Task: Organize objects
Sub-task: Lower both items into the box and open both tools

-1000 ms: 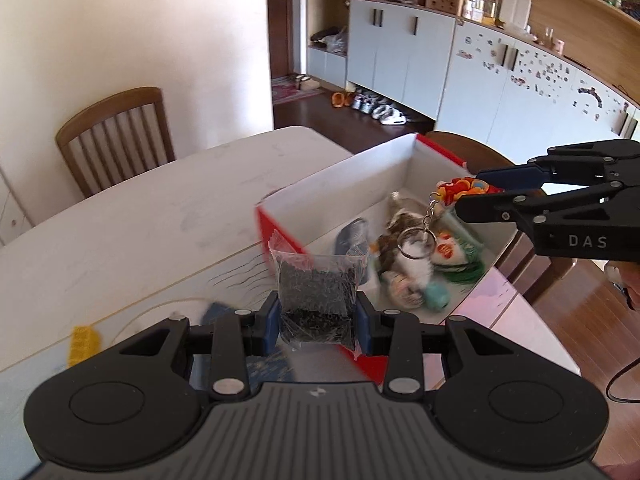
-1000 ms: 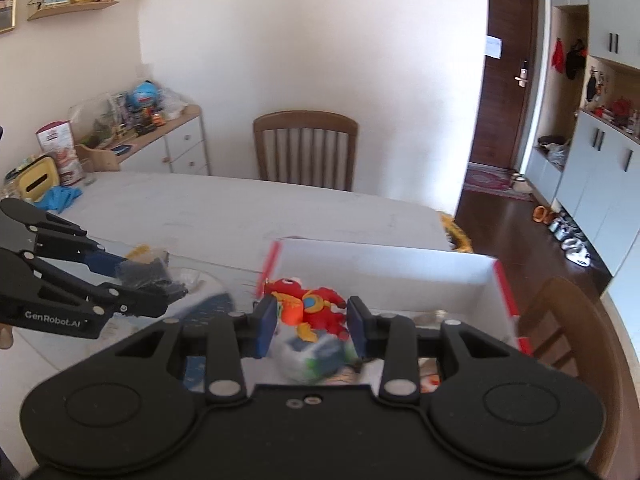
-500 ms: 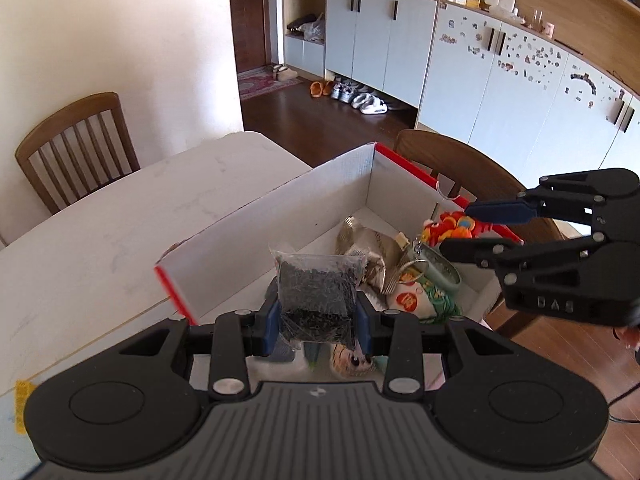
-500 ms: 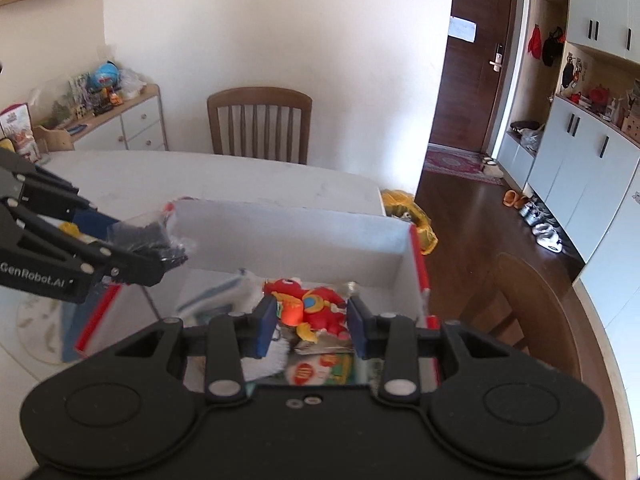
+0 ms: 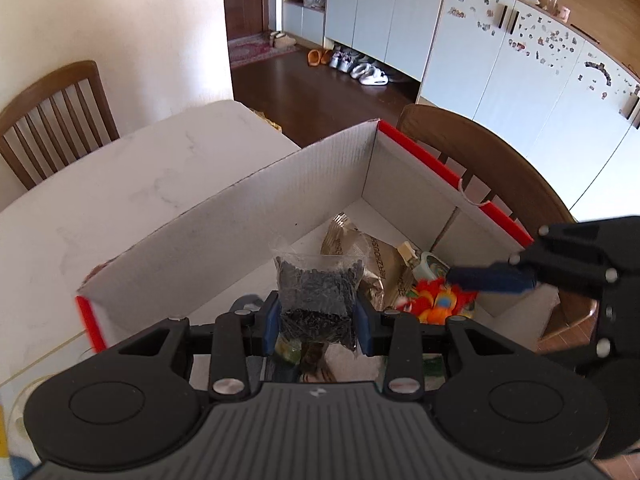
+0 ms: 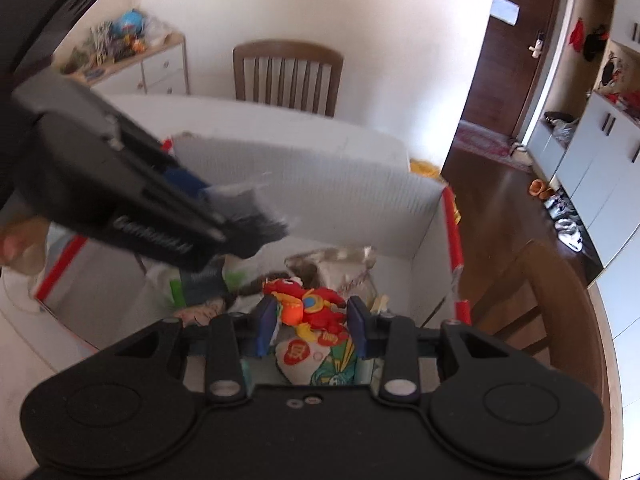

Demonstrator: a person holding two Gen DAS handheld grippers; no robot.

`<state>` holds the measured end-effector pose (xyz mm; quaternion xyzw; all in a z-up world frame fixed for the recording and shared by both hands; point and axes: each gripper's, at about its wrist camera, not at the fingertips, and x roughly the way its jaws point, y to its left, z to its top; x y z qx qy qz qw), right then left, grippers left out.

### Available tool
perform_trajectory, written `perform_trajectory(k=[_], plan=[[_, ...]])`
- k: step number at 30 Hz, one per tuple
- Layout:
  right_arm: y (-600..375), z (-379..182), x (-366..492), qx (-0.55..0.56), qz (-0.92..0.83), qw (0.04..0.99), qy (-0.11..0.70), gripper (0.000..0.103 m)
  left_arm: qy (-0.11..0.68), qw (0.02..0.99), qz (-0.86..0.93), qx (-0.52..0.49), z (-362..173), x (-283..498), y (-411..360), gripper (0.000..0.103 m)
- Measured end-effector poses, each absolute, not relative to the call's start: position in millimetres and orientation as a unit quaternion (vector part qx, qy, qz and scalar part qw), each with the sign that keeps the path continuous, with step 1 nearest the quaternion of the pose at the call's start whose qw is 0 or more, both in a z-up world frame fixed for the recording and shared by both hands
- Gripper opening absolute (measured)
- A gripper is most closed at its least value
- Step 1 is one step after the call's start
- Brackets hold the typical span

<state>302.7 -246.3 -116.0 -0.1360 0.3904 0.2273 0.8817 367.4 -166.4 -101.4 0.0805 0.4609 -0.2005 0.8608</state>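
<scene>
My left gripper [image 5: 316,320] is shut on a clear bag of small black pieces [image 5: 318,292] and holds it over the open white cardboard box with red edges [image 5: 248,216]. My right gripper [image 6: 312,326] is shut on a red and orange plush toy [image 6: 308,306] and holds it over the same box [image 6: 320,176]. The left gripper with its bag [image 6: 256,220] crosses the right wrist view from the left. The right gripper with the toy [image 5: 440,304] shows at the right of the left wrist view.
The box holds a brown foil packet [image 5: 360,248], a round tin [image 5: 430,264] and a printed pouch [image 6: 316,364]. It stands on a white table [image 5: 100,200]. Wooden chairs stand at the far side [image 6: 288,72] and right beside the box [image 5: 480,152].
Both grippers have moved from beside the box to over its inside, each keeping its object. The left gripper now sits much closer to the right one.
</scene>
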Motion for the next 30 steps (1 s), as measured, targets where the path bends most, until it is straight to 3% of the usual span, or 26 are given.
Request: perform_trajectory(k=[25,30], plan=[[-255,-138,321,-0.131,0.228,0.859,0.440,0.039,0.524,0.823,-0.194,0.098,-144,393,-179,0.037],[-259,-134,319,-0.122,0.223,0.863,0.437,0.045,0.515,0.830,-0.187,0.101,-140,390,-176,0.047]])
